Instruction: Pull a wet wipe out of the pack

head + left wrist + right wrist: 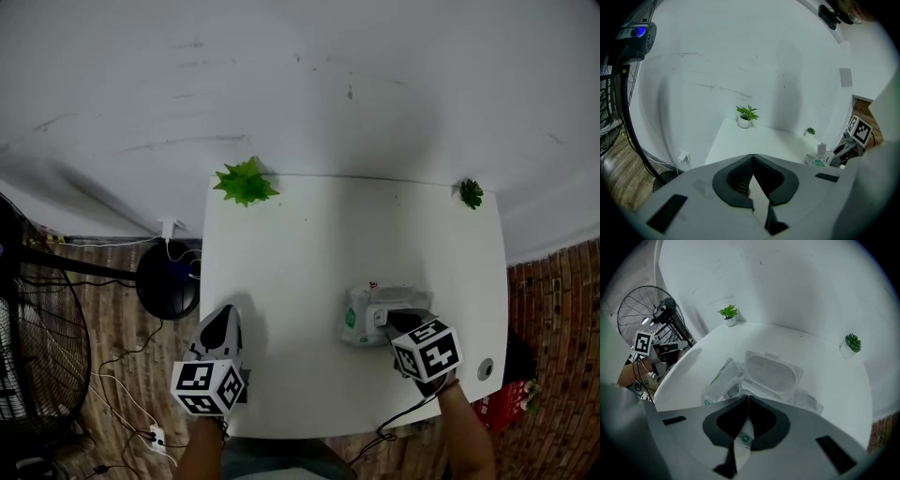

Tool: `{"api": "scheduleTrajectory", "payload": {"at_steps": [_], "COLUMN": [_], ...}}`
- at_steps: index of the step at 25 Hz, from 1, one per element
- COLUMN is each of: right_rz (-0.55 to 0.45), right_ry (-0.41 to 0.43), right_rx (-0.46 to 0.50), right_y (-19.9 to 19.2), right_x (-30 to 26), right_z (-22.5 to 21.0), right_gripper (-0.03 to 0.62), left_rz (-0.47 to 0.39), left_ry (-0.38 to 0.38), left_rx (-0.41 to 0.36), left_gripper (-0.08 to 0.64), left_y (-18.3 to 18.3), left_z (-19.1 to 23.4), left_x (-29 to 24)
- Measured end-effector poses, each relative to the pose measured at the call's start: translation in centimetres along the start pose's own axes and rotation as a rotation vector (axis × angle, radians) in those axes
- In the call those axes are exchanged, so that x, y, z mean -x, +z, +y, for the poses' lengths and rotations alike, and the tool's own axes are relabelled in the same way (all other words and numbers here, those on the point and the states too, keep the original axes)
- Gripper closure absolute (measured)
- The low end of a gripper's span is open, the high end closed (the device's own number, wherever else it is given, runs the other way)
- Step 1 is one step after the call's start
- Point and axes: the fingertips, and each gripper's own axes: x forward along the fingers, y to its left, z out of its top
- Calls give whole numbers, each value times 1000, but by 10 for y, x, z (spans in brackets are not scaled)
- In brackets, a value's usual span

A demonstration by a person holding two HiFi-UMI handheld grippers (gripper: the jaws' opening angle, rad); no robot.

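The wet wipe pack (359, 317) lies on the right half of the white table (300, 244), its hard lid (768, 371) flipped open. My right gripper (392, 324) sits over the pack's near end. In the right gripper view (748, 398) its jaws are shut, and a strip of the pack's white wrapper with a green dot (743, 438) runs between them. My left gripper (221, 330) hovers at the table's front left corner, well apart from the pack. It is shut and empty in the left gripper view (752, 156), where the pack (816, 161) shows far right.
A potted green plant (246, 183) stands at the table's back left corner and a smaller one (471, 193) at the back right. A standing fan (33, 347) with its round base (167, 279) and cables is on the floor to the left. Behind is a white wall.
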Motion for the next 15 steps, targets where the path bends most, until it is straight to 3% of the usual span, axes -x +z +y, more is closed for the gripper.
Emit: {"api": "scheduleTrajectory", "payload": {"at_steps": [15], "right_rz": [-63], "right_ry": [-35], "right_rx": [-45], "right_y": [4], "right_x": [11], "right_z": [0], "right_gripper": [585], "left_rz": [-18], "left_ry": [-24], "left_rx": [-7], "left_gripper": [558], "left_y": [8], "left_z": [-5], "left_x": [18]}}
